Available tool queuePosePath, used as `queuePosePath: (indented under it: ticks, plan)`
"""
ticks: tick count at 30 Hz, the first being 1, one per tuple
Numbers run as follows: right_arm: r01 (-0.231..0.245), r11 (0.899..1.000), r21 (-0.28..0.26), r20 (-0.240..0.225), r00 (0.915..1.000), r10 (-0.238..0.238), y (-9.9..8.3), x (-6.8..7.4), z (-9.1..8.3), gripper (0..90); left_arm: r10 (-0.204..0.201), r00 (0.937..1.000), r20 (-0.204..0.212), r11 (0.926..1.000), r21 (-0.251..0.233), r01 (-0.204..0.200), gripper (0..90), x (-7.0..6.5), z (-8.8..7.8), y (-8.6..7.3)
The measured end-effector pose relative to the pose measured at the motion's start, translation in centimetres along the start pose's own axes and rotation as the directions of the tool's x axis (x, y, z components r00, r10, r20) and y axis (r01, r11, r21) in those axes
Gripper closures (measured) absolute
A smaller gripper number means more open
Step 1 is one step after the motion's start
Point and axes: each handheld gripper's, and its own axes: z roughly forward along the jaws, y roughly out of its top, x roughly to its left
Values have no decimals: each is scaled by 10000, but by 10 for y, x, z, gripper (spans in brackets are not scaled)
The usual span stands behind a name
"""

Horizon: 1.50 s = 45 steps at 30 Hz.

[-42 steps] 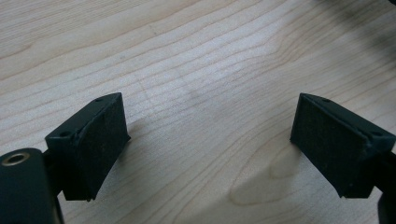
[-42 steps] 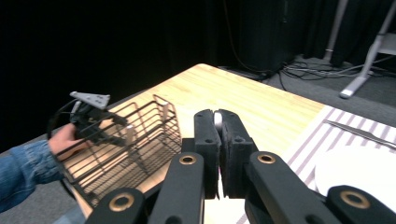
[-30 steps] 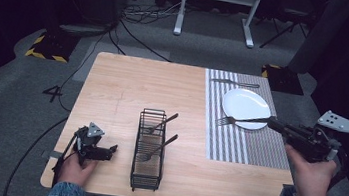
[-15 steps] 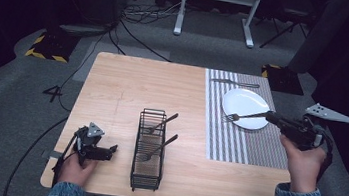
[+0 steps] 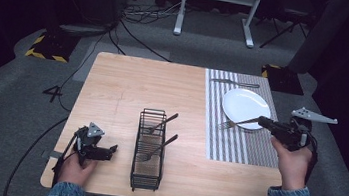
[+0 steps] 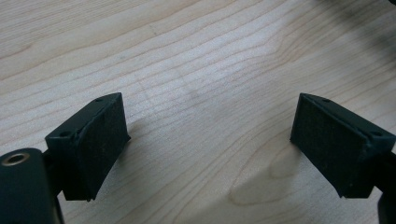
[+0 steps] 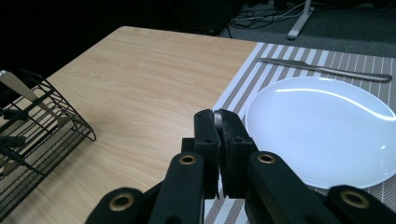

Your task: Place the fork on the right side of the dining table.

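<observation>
Right gripper (image 5: 263,122) is clamped tight on the handle of a fork (image 5: 238,122), whose tines reach over the near-left rim of the white plate (image 5: 246,105) on the striped placemat (image 5: 237,145). Left gripper (image 5: 112,149) rests on the wooden surface (image 5: 128,87) near the wire rack (image 5: 149,148), its jaws spread wide with nothing between them.

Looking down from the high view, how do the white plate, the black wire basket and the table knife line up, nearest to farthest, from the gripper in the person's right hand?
From the right gripper:
1. Round white plate, just beside its tip on the striped placemat.
2. Silver table knife, at the mat's far edge beyond the plate.
3. Black wire basket, mid-table toward the left gripper.
</observation>
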Motion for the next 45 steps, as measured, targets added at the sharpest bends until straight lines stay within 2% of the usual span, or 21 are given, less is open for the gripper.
queuePosePath:
  ticks: [8,19,27,32,40,45]
  plan:
    - [-102,9993,362,222,9997,94,-10,-5,15,868,5,10000,-1,10000,2,-5,110,0,0,0]
    - [-267,9978,604,334,9991,247,-14,-11,22,868,-10,10000,-3,10000,-11,10,110,0,0,0]
    - [-762,9942,765,305,9968,740,-11,-19,24,860,-14,10000,0,10000,-5,14,110,0,0,0]
    - [-950,9897,1074,750,9934,872,-4,-31,31,828,-14,10000,1,10000,-7,14,110,0,0,0]
    - [-985,9836,1510,1391,9872,775,-2,-38,36,780,-17,10000,11,10000,1,17,110,0,0,0]
    - [-1077,9799,1679,1526,9849,821,-4,-43,38,722,4,10000,0,10000,1,-4,110,0,0,0]
